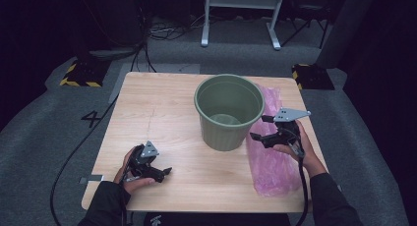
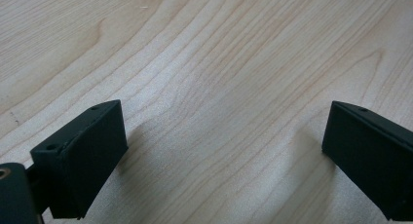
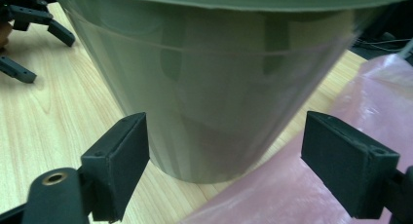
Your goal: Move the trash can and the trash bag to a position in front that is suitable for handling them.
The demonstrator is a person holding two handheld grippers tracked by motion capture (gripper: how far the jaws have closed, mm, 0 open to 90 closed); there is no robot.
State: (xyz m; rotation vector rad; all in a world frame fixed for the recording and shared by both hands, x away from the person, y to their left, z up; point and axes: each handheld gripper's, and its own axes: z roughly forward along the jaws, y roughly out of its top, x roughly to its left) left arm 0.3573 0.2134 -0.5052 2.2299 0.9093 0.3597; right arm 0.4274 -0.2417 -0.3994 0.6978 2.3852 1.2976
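A green plastic bucket [image 1: 228, 110] stands upright and empty near the middle of the wooden table [image 1: 162, 103]. A crumpled pink plastic bag [image 1: 273, 164] lies flat to the right of it, partly tucked behind the bucket. My right gripper [image 1: 259, 127] hovers over the bag with its jaws open and nothing between them, facing the bucket's side. In the right gripper view the bucket wall [image 3: 219, 87] is close ahead, with the pink bag [image 3: 316, 170] below right. My left gripper [image 1: 164, 174] rests near the table's front left, open and empty over bare wood [image 2: 219, 63].
The table sits on grey carpet. Yellow-and-black striped blocks [image 1: 81, 73] lie on the floor at both back corners. Cables [image 1: 74, 152] run along the floor on the left, and a white frame [image 1: 241, 19] stands behind the table.
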